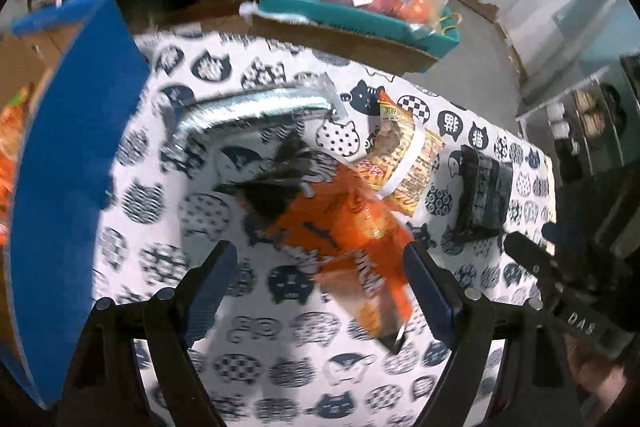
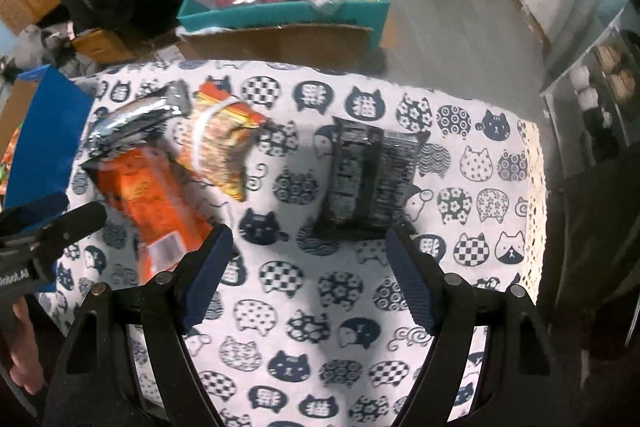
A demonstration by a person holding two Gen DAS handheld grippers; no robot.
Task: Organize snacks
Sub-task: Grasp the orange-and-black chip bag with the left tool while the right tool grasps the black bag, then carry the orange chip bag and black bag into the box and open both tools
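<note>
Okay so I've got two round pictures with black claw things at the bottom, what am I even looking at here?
Those claws are two handheld grippers; a person holds one in each hand. Each picture comes from a fisheye camera looking along the fingers: left gripper, right gripper. Both are open and hold nothing. On the cat-print tablecloth lie snacks: an orange packet, a silver packet, a yellow-red packet and a black packet. A blue box stands at the left.

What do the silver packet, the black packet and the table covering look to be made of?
Silver packet: likely metallised plastic film; mirror-like glints and creases. Black packet: probably glossy printed plastic; soft sheen, crimped end. Table covering: seemingly woven cotton-like cloth, matte, with a lacy openwork right edge.
</note>
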